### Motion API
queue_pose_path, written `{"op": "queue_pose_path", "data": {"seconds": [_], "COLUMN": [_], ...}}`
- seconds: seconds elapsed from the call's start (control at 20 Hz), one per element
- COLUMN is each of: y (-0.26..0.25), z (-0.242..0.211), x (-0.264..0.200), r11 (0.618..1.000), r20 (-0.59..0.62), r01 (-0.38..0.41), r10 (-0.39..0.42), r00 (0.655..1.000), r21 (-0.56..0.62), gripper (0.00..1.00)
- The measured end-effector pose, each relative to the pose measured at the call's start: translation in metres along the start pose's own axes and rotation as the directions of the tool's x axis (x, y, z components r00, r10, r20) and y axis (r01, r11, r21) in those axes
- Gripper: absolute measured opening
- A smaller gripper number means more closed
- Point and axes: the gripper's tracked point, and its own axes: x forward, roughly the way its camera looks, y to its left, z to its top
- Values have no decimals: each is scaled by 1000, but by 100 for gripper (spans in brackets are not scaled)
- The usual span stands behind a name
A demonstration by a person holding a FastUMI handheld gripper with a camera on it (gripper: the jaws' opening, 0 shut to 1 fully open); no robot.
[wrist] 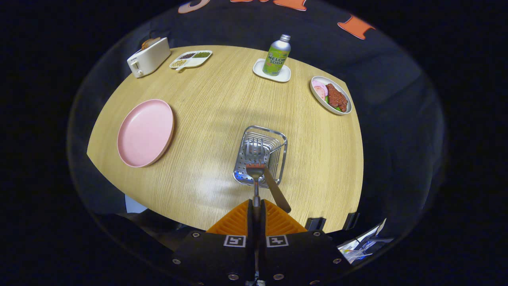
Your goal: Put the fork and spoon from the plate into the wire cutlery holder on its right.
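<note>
Tool (256, 206) clamping fork (254, 165), seemingly over holder (278, 137)

The pink plate (145, 132) lay bare at centre left. The metal fork (255, 169) hung tines-forward over the wire cutlery holder (278, 139), lower centre. A brown-handled piece, perhaps the spoon (276, 190), leaned out of the holder.

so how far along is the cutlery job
About halfway or better. Done: the plate is bare, and one utensil already leans in the holder, handle sticking out; its head is hidden, so presumably the spoon. In hand: the gripper is shut on the fork, tines over the holder's opening. Left: lower the fork in and let go.
</note>
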Motion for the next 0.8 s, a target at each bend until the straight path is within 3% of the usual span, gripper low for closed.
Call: {"op": "queue_pose_path", "data": {"seconds": [0.45,0.8], "y": [-5,-7], "z": [15,47], "x": [16,10], "r11": [999,996], "r20": [-59,75], "r01": [-42,-71], "r10": [40,67], "r00": [997,995], "r21": [-34,56], "gripper": [6,11]}}
